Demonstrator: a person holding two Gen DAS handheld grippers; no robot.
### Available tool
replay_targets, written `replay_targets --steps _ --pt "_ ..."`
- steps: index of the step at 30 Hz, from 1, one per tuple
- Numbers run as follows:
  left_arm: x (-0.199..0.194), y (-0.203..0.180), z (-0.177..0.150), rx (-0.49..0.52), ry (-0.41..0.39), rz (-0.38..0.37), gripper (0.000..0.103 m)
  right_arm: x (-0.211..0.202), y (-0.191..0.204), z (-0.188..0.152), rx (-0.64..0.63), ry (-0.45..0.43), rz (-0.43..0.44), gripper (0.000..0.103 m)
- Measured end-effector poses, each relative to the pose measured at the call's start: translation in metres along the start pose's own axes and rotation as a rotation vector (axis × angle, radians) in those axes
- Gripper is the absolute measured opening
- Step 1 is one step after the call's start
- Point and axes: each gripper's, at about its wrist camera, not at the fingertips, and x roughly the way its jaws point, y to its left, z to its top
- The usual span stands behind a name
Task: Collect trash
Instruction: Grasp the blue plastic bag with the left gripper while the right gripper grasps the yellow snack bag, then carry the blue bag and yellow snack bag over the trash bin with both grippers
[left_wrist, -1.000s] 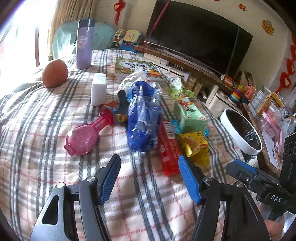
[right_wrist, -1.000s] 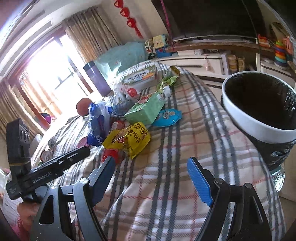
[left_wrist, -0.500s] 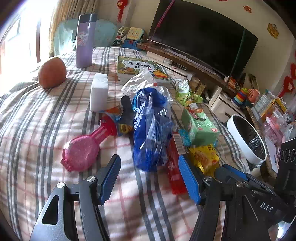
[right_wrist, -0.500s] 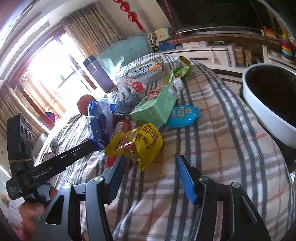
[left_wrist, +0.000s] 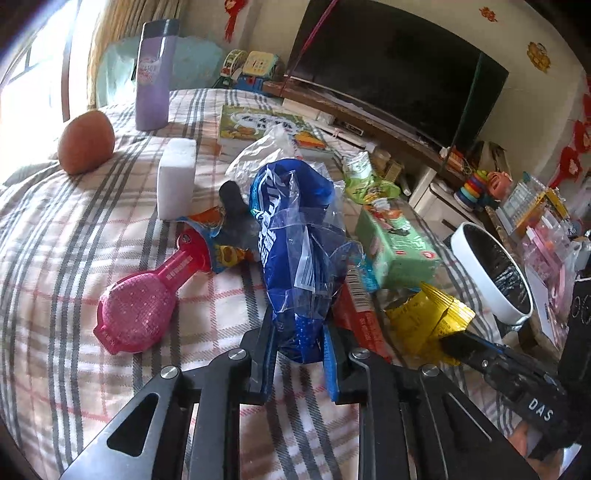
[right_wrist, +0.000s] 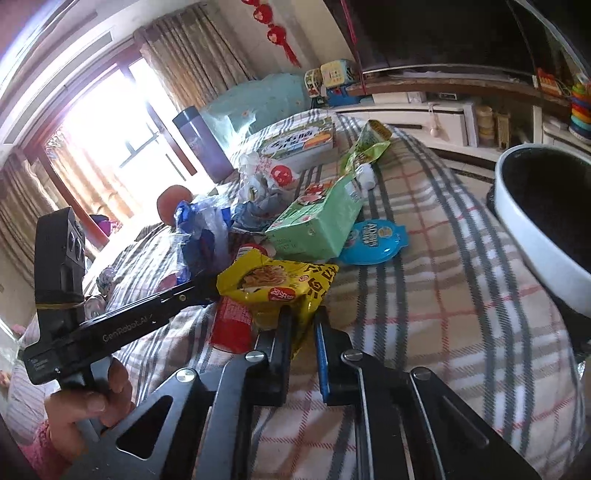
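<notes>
Daylight from the blown-out window (right_wrist: 110, 122) lights sharp frames, with fisheye bending and dark corners

White letters reading "DAS" are showing on the black body of the right gripper (left_wrist: 448, 341) in the left wrist view. "GenRobot.AI" is showing in pale letters along the black bar of the left gripper (right_wrist: 207, 286) in the right wrist view. Print is also showing on the yellow packet (right_wrist: 280, 286), the blue bag (left_wrist: 299, 258) and the green carton (right_wrist: 317, 225), but it is not reading clearly.
</notes>
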Motion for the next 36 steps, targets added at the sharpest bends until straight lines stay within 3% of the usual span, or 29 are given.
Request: replay_targets --steps 9,18,36 --pt "-0.023 -0.015 -0.008 0.06 -0.028 -0.034 0.019 -0.02 -0.017 -0.001 0.029 -0.025 -0.031 0.011" --pt "-0.027 -0.047 -0.014 0.119 0.005 -0.104 0.019 -0.044 -0.033 -0.004 0.052 -0.062 -0.064 0.01" --pt "-0.002 -0.092 -0.012 0.206 0.076 -0.153 0.019 -0.093 -0.075 -0.009 0.13 -0.145 -0.13 0.01"
